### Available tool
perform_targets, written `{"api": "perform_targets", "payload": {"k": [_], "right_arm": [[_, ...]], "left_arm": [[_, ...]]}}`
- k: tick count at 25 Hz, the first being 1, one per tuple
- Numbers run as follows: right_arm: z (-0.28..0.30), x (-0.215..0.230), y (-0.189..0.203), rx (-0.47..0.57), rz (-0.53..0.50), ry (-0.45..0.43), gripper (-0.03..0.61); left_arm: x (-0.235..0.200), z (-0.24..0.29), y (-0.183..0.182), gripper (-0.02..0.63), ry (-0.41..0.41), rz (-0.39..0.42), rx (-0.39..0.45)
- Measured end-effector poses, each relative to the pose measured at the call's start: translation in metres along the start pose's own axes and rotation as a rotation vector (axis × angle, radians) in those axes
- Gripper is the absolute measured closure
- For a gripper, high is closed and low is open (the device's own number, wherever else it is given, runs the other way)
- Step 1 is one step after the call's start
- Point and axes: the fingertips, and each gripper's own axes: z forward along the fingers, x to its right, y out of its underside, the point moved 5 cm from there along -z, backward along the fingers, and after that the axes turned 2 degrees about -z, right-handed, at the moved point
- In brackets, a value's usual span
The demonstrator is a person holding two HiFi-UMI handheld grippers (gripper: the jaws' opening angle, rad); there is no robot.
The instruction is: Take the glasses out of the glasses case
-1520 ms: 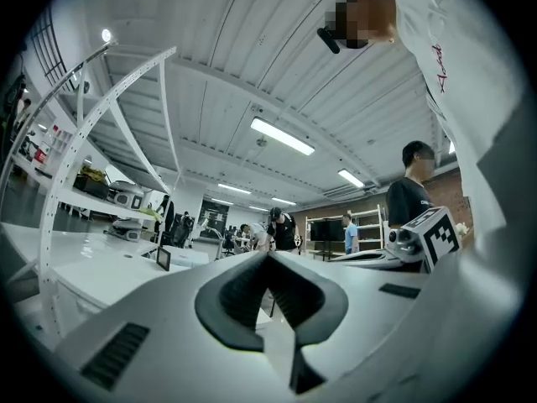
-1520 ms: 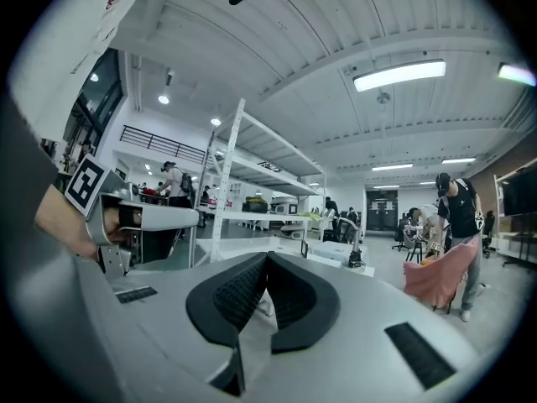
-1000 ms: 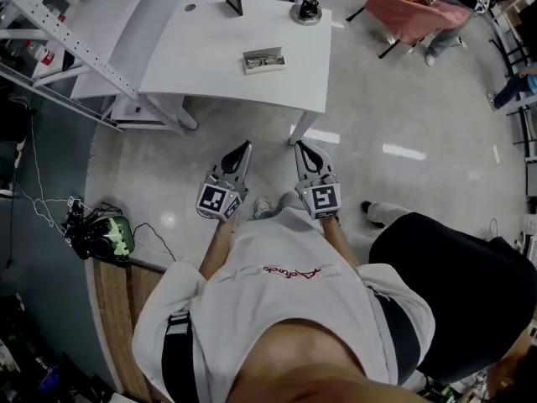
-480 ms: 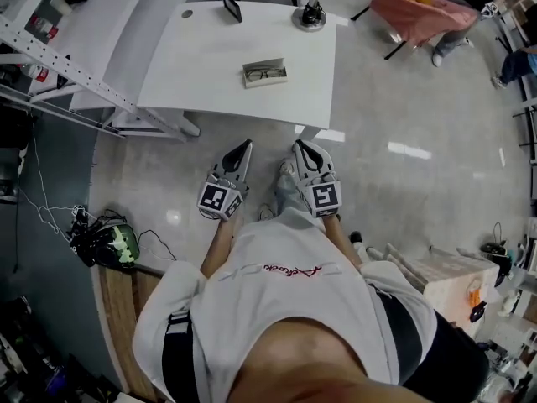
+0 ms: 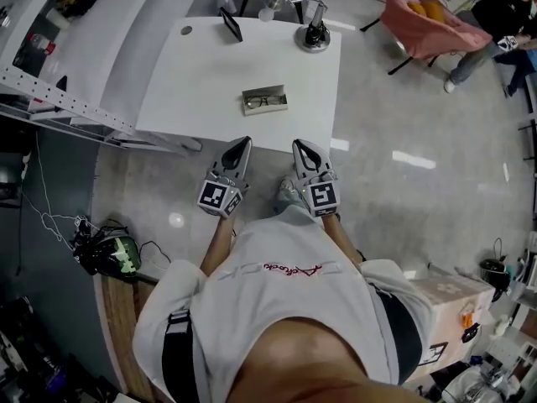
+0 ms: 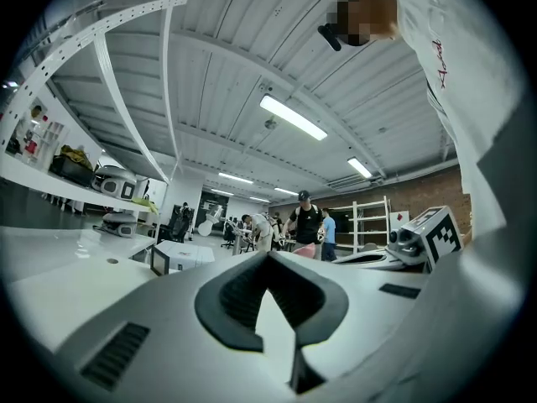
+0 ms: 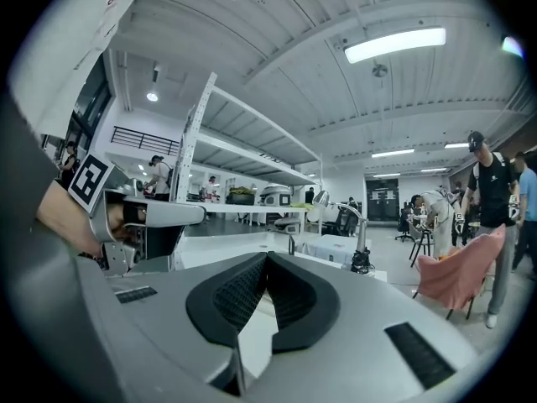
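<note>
The glasses [image 5: 263,102] lie folded inside the open case [image 5: 266,108], near the middle of the white table [image 5: 201,74], well ahead of both your grippers. Judge them as light and thin-framed, with lenses that will scratch or smear. A hard squeeze could bend them, and smooth frames may slip. Aim for the bridge or the frame rim beside a lens, never the glass itself (the picture is too small to tell which way the arms fold).

The case looks shallow and light, so it may well slide or lift along with the glasses. Plan to pin one end of it with your other gripper. As far as you can see, it holds nothing but the glasses.

Your left gripper [image 5: 243,144] and right gripper [image 5: 299,146] sit side by side at the table's near edge, pointing level. Each has its jaws together on nothing. You need to open one before you reach in.

Farther back on the table stand a lamp base [image 5: 316,37] and a small dark stand [image 5: 231,25], both well apart from the case.
</note>
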Motion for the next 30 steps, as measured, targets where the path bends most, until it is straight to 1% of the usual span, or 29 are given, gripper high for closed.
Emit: {"api": "perform_targets", "payload": {"k": [2,6,15,18,22,30], "right_arm": [[0.011,0.009,-0.002,0.006,0.003,-0.015,0.577],[0.037,0.031,-0.006,0.028,0.04,-0.037,0.578],[0.083,0.067,-0.001,0.025,0.019,-0.108,0.578],[0.095,0.073,0.001,0.023,0.026,-0.125,0.577],[0.109,0.077,0.0,0.014,0.011,-0.154,0.578],[0.128,0.073,0.007,-0.02,0.019,-0.18,0.577]], "left_arm": [[-0.008,0.013,-0.003,0.615,-0.013,0.0,0.002],[-0.018,0.042,-0.006,0.615,-0.032,0.01,0.003],[-0.043,0.089,-0.007,0.615,-0.078,0.011,0.003],[-0.049,0.097,-0.006,0.615,-0.094,0.01,-0.001],[-0.057,0.102,-0.004,0.615,-0.118,0.002,-0.005],[-0.074,0.099,0.002,0.615,-0.144,-0.026,-0.026]]}}
